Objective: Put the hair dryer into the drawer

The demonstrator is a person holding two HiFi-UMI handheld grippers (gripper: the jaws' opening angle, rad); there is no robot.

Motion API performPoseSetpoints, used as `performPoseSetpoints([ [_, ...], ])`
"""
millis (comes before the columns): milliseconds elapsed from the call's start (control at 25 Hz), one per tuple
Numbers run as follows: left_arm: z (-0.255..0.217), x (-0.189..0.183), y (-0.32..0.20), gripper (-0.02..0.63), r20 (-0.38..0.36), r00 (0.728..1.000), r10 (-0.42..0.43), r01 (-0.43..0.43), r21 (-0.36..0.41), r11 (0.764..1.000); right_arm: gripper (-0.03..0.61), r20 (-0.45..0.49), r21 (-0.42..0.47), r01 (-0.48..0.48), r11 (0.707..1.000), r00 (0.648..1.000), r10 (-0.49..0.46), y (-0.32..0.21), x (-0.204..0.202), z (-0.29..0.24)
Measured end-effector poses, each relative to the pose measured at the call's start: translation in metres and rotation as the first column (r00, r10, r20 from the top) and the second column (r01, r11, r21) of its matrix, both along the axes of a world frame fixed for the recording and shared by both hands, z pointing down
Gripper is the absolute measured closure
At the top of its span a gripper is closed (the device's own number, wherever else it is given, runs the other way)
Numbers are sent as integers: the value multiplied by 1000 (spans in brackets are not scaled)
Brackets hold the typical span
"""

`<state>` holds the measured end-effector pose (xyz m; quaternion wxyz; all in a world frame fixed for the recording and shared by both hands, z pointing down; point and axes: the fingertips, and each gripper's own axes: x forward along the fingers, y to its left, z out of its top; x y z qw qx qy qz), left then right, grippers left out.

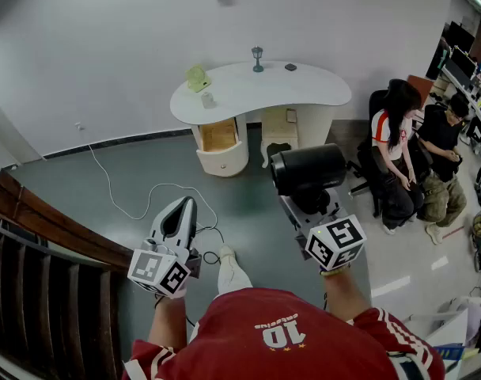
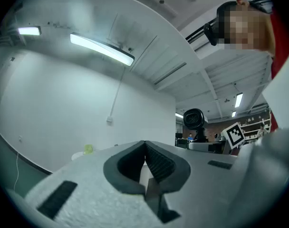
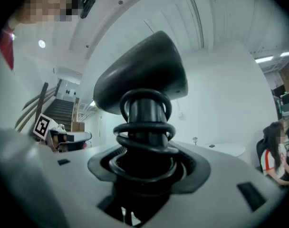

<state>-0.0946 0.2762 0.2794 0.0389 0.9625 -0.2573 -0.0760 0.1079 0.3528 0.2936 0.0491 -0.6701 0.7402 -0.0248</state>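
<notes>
A black hair dryer (image 1: 308,169) stands upright in my right gripper (image 1: 308,204), which is shut on its handle. In the right gripper view the coiled cord wraps the handle between the jaws and the hair dryer (image 3: 144,80) fills the centre above my right gripper (image 3: 147,163). My left gripper (image 1: 179,206) is held out at the lower left, shut and empty; its pads meet at the tip of the left gripper (image 2: 145,148). Far ahead, the white curved desk (image 1: 304,93) has its top drawer (image 1: 219,135) pulled open, showing a wooden inside. The hair dryer (image 2: 194,119) also shows in the left gripper view.
A white cable (image 1: 118,196) trails over the grey floor between me and the desk. A dark stair railing (image 1: 35,244) runs along the left. Two seated people (image 1: 399,149) are at the right. A green object (image 1: 197,77) and a small goblet (image 1: 258,58) stand on the desk.
</notes>
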Motion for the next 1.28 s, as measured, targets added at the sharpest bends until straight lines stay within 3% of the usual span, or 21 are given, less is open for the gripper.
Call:
performPoseSetpoints([
  [280,-2,2,12,615,37,999,22,-23,52,998,316,11,8,-12,1000,1000,12,8,-2,2],
  [1280,-3,7,-3,615,23,999,43,-44,25,999,316,0,-6,-13,1000,1000,13,-9,-8,4],
])
